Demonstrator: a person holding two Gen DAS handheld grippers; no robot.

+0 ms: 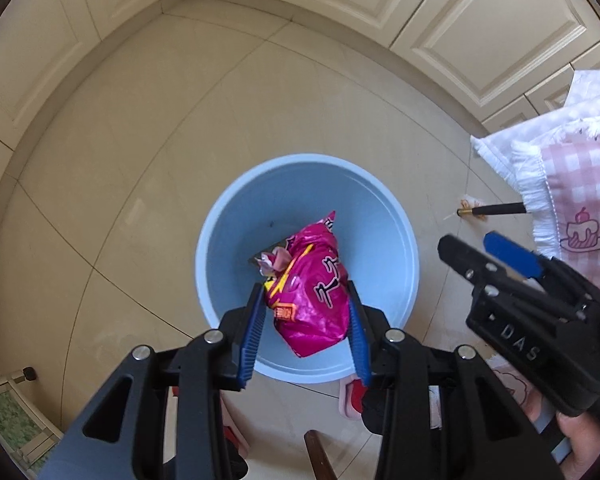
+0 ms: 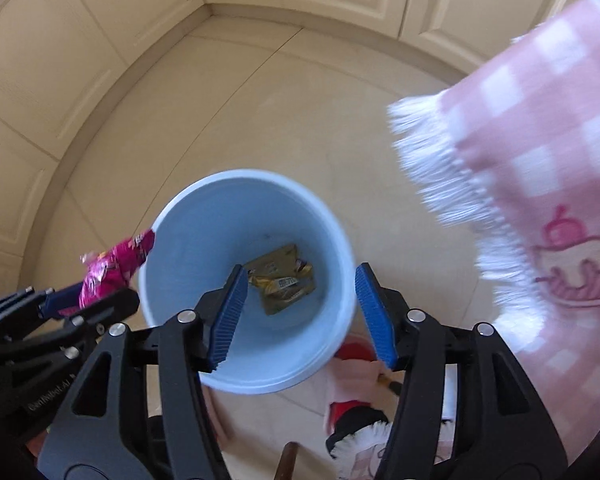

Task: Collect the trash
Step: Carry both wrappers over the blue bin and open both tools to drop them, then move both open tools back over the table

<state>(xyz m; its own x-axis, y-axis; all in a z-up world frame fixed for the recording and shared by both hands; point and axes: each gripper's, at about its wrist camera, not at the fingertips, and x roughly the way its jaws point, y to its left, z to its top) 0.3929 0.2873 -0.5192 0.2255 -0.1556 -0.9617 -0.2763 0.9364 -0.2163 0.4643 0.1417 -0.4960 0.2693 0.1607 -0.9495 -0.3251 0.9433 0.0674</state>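
We saw the beige tiled floor (image 1: 300,92) first, ringed by cream cabinet doors (image 1: 488,28), and a pink checked cloth (image 2: 540,152) hanging at the right. On the floor stood the pale blue bin (image 2: 180,232). Above it our left gripper (image 1: 308,324) pinched a magenta snack bag (image 1: 316,296) between its blue pads. Our right gripper (image 2: 300,312) stood wide and empty; a gold wrapper (image 2: 284,284), somewhat blurred, lay on the bin's bottom.
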